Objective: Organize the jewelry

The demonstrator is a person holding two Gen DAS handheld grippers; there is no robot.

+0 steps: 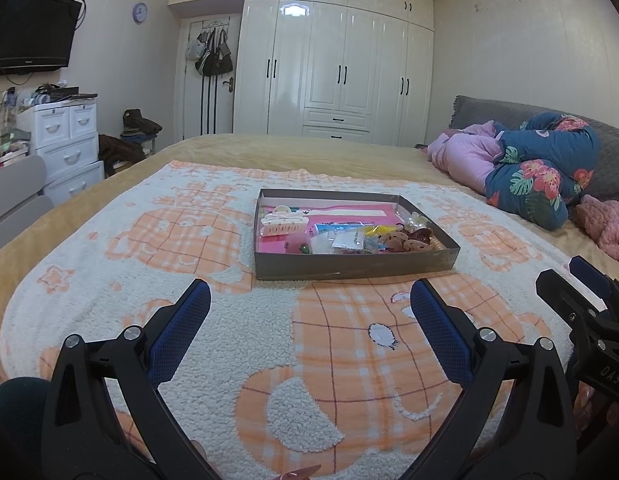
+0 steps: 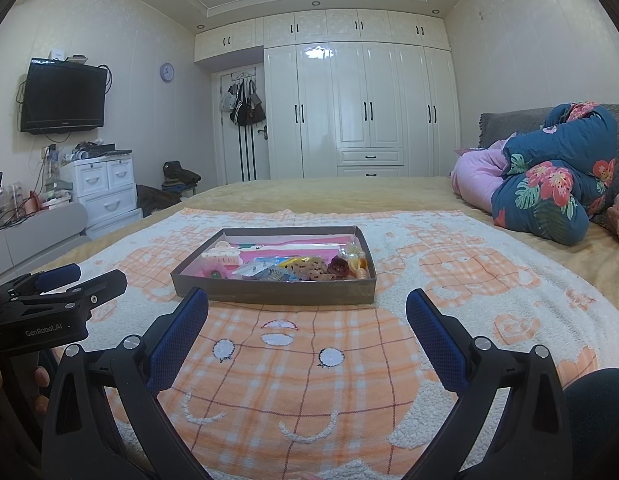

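Jewelry tray (image 1: 349, 270) on blanket (image 1: 189, 240), both jaws apart

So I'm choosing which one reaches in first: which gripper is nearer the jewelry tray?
Too close to call. Left gripper faces the tray's near wall, open; right gripper faces it too, open, offset toward its right end.

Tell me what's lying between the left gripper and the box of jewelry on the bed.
Nothing but bare orange-and-white blanket separates the open left gripper from the box, as the left wrist view shows.
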